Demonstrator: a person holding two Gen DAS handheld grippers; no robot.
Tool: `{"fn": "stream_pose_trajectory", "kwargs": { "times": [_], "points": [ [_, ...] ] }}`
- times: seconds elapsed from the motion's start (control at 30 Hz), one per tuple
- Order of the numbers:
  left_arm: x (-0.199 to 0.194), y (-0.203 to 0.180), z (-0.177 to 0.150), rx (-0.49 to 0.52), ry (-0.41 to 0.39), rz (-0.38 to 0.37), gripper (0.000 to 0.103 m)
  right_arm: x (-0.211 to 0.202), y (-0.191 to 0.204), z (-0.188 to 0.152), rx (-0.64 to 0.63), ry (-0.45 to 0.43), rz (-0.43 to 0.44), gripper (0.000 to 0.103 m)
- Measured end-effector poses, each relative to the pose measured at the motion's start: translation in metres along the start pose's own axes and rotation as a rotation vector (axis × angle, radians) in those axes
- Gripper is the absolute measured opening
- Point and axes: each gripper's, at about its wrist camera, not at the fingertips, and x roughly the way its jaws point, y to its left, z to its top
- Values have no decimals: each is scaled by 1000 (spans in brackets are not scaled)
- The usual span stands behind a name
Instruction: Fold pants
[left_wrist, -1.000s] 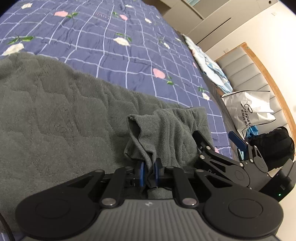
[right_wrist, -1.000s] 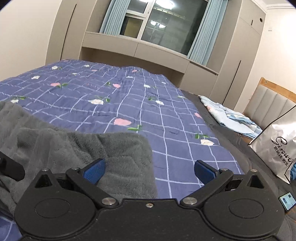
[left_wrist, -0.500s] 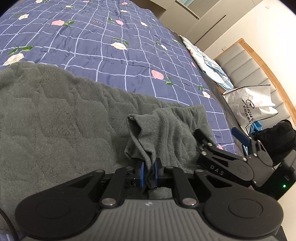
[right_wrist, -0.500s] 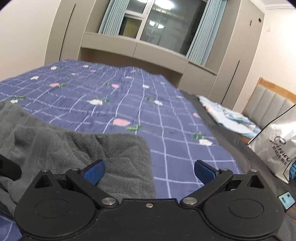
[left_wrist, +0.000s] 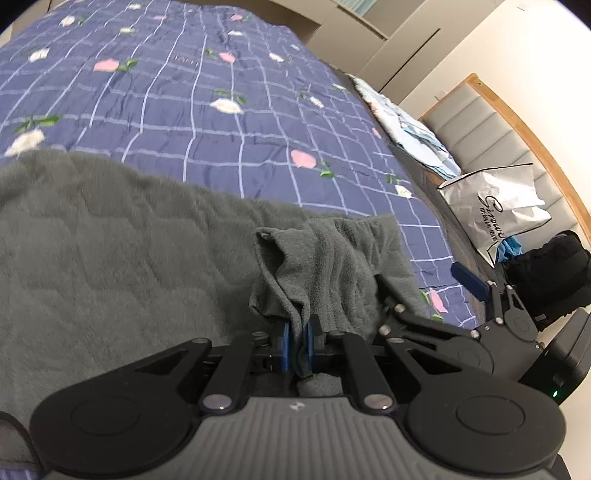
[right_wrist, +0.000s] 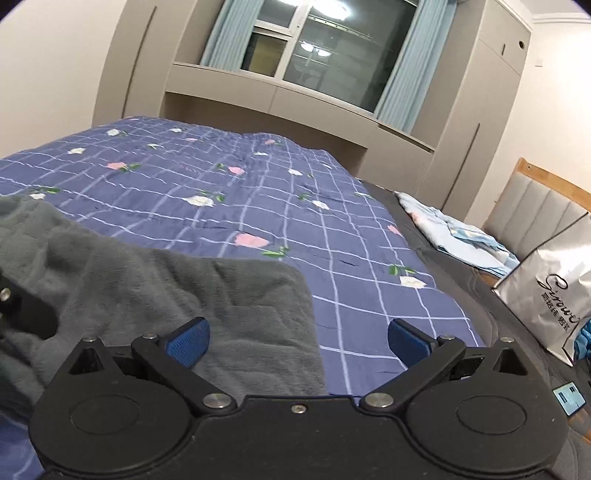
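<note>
One pants (left_wrist: 110, 258), grey fleece, spread on the quilt (left_wrist: 221, 110). Two grippers. Left gripper (left_wrist: 296, 345) low and level, jaws pinching a bunched fold of the fabric. Right gripper (right_wrist: 298, 339) just beside it, over the pants' edge, jaws spread wide, holding nothing. One bag (left_wrist: 498, 206) at right.

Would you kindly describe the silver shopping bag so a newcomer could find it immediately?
Start at the bed with the blue floral quilt and look to its right side, by the padded headboard. The shopping bag stands there, crinkled silver with black script lettering, unlike the pale blue bedding nearby.
</note>
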Motion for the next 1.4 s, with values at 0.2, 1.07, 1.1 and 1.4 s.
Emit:
{"fn": "stream_pose_trajectory", "kwargs": {
  "times": [0.2, 1.07, 1.1, 1.4],
  "points": [
    [-15, 0, 2, 31, -14, 9, 8, -10, 13, 5, -17, 0, 22, 102],
    [-84, 70, -9, -7, 3, 109, 8, -49, 100, 21, -115, -35, 186, 102],
    [-86, 72, -9, -8, 3, 112, 8, -49, 102, 21, -116, -36, 190, 102],
    [-102, 93, -10, -20, -3, 119, 8, -56, 121, 28, -120, -54, 244, 102]
  ]
}}
